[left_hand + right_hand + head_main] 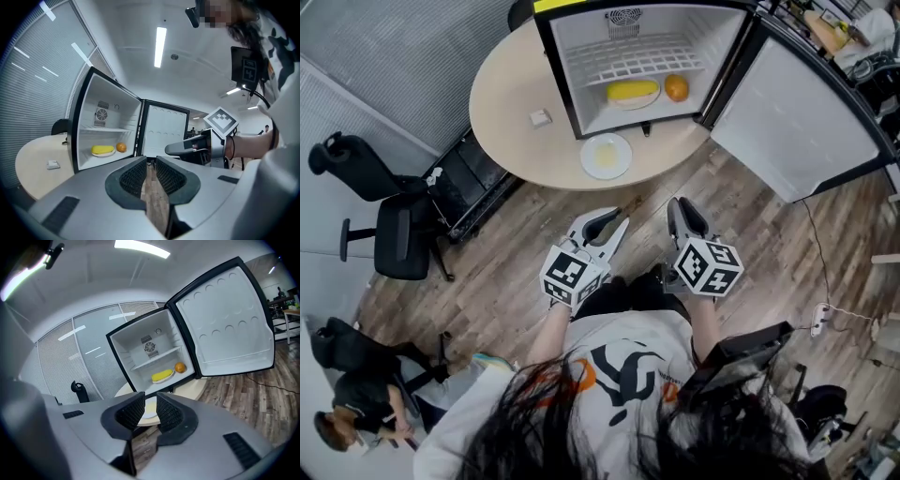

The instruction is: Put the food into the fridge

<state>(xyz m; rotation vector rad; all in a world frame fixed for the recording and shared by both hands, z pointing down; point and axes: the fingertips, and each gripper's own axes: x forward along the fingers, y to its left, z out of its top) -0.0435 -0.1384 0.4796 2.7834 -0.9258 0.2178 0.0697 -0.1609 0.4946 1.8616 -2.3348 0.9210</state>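
Dark hair [609, 422] and a white printed shirt [628, 356] fill the bottom of the head view, closest to the lens. The food is in the fridge [572, 84]: a long yellow piece [633, 91] lies on a plate on the fridge floor, and an orange [676, 87] sits just beside it on the right, both under the white wire shelf [628, 61]. The fridge stands on a round pale surface [506, 94] with its door [797, 122] swung wide to the right. In front of the fridge, near the surface's edge, sits a white plate [606, 156] with a pale yellow centre; a small white object [541, 118] lies to the left of the fridge. Both tools are held low over the wooden floor [769, 234], well apart from the surface and pointing toward it. The left tool [614, 217] has its jaws nearly together, with only a slim gap and nothing between them. The right tool [680, 206] shows much the same: jaws close together, nothing gripped, the plate on the surface seen far off through the gap. A black chair [394, 225] stands on the left, and another person [356, 412] is in the lower left corner.
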